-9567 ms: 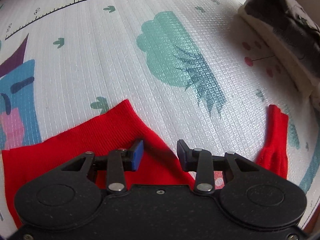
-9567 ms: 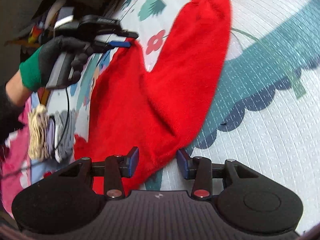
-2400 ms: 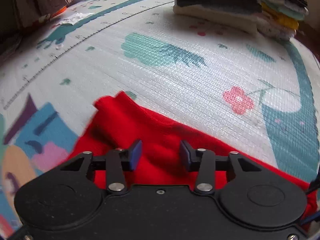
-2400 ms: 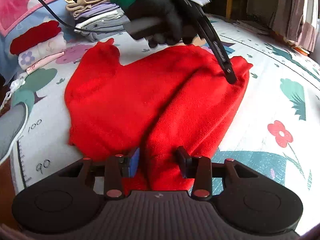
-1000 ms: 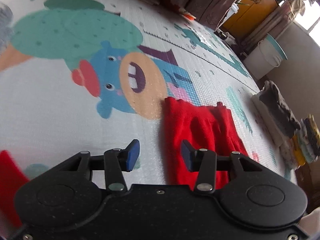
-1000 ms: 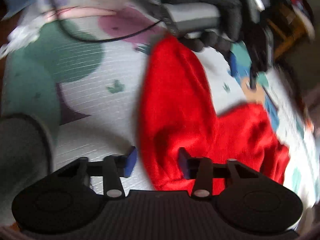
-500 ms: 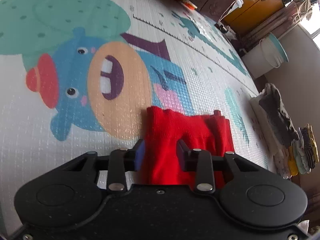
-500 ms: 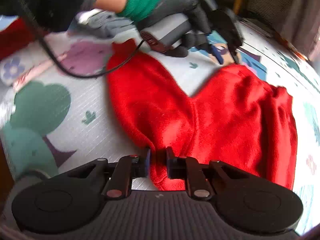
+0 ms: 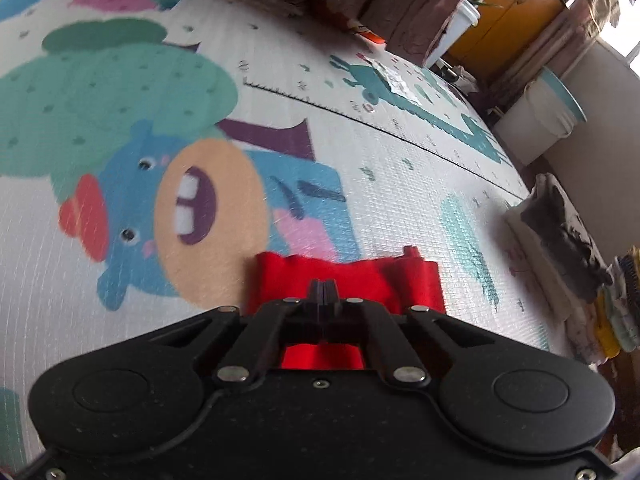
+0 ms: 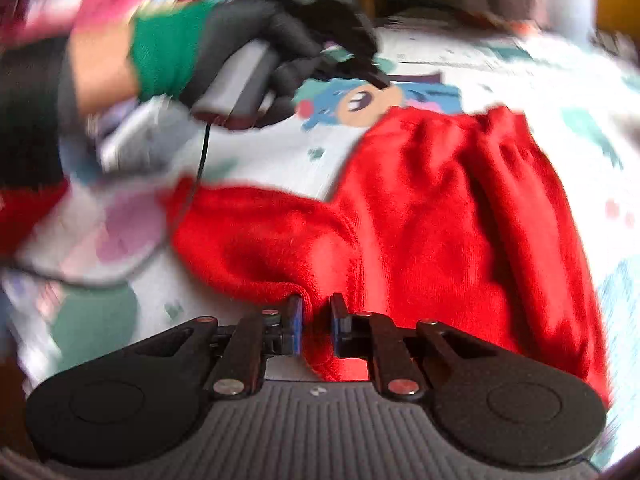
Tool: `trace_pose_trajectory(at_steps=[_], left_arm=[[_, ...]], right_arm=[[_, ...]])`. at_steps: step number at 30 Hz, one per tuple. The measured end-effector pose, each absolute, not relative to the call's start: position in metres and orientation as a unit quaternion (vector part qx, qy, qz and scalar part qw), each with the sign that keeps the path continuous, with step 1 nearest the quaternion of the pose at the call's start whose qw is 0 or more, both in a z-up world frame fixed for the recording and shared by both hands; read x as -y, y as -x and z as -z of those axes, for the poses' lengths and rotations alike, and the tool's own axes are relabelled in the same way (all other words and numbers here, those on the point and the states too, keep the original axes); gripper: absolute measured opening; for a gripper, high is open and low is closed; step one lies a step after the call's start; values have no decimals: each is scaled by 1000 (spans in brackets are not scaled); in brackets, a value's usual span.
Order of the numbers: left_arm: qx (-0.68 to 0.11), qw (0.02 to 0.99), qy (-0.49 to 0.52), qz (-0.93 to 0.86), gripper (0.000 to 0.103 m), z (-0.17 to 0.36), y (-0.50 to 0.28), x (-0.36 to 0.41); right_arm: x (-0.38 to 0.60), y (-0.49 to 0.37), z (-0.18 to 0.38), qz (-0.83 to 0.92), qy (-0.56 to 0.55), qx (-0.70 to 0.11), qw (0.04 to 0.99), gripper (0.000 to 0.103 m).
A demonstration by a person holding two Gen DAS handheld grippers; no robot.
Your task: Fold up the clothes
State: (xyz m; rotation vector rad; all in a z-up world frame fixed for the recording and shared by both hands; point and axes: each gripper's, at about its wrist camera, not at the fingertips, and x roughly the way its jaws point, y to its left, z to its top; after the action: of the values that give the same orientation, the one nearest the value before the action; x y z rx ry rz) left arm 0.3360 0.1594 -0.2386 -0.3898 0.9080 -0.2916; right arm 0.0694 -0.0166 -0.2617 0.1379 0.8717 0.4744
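Since a second ago: both grippers moved in onto red garment (image 10: 440, 216), jaws just been closing. Left gripper (image 9: 324, 290) now pinched fully together on garment's near edge, cloth visible behind and beneath pads. Right gripper (image 10: 316, 324) narrow, clamping rolled hem fold. Garment lies spread on play mat (image 9: 360, 152). Gloved hand (image 10: 264, 40) holds left gripper's handle above garment's far edge. Folded clothes stack (image 9: 560, 236) at mat's right edge.

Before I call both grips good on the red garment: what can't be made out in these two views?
- Left wrist: the left gripper body covers the red garment near edge, so the pinched layers are hidden.
- Right wrist: motion blur smears the gloved hand.
- Right wrist: the right gripper hides the fold below its pads.
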Motion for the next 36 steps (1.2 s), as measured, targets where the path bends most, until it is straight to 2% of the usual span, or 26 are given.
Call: trace_pose_trajectory(at_steps=[9, 14, 18, 27, 32, 34, 36], left_arm=[[-458, 871, 108, 139, 0, 256, -345, -108], [-466, 868, 88, 143, 0, 268, -347, -89], [-464, 870, 87, 142, 0, 268, -348, -83], [-452, 871, 124, 150, 0, 256, -357, -88], [-405, 872, 203, 184, 0, 244, -362, -123], [-392, 881, 213, 155, 9, 237, -362, -151], [-402, 884, 199, 128, 12, 238, -361, -166]], right_arm=[[80, -69, 287, -190, -239, -438, 846, 16], [116, -74, 325, -163, -414, -454, 772, 16], [140, -68, 351, -133, -513, -456, 715, 16], [133, -72, 343, -134, -482, -466, 730, 16], [130, -75, 341, -129, -483, -466, 730, 15], [131, -75, 341, -127, -486, -467, 728, 15], [131, -76, 341, -127, -482, -467, 730, 15]])
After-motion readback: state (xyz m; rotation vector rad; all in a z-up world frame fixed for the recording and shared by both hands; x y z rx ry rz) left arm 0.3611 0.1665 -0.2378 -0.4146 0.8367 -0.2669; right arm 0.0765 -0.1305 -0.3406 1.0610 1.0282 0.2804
